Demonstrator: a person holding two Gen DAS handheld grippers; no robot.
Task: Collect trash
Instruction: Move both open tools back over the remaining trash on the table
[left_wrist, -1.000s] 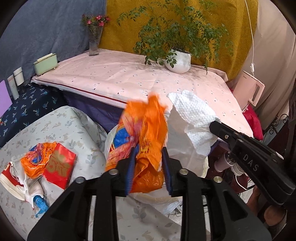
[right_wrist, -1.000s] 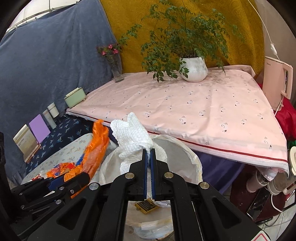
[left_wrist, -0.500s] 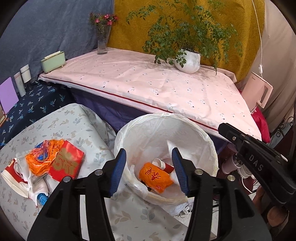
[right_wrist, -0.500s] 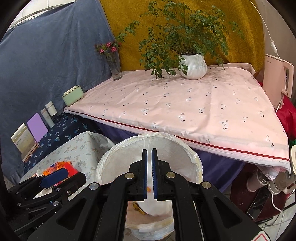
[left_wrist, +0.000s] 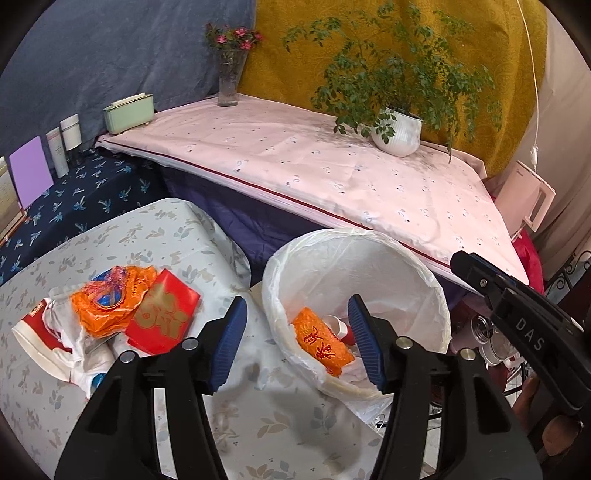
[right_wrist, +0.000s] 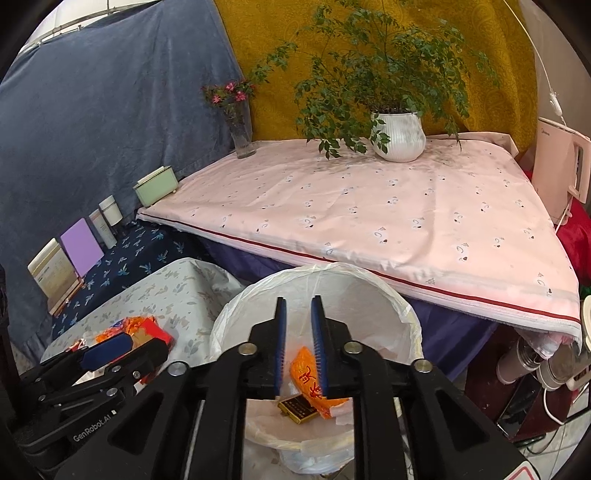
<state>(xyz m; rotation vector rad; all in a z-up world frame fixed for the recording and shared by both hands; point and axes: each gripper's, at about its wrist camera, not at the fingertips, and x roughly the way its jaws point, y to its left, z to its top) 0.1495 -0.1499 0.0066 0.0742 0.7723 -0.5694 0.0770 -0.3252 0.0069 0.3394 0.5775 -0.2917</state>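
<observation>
Both grippers, left gripper (left_wrist: 295, 345) and right gripper (right_wrist: 298, 345), just opening, empty. Orange wrapper (left_wrist: 107, 301) on desk (left_wrist: 155, 236): light, crinkly; pinch a raised fold.

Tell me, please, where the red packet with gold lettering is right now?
In the left wrist view the red packet lies on the floral tablecloth, left of the trash bin, against the crumpled orange wrapper.

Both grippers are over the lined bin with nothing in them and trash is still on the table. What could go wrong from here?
1. The left gripper stands open and empty close to the bin liner; swinging back toward the table it could snag the loose plastic rim.
2. The remaining pile is tangled: orange wrapper, red packet and white crumpled paper overlap, so one pinch may lift only part and scatter the rest.
</observation>
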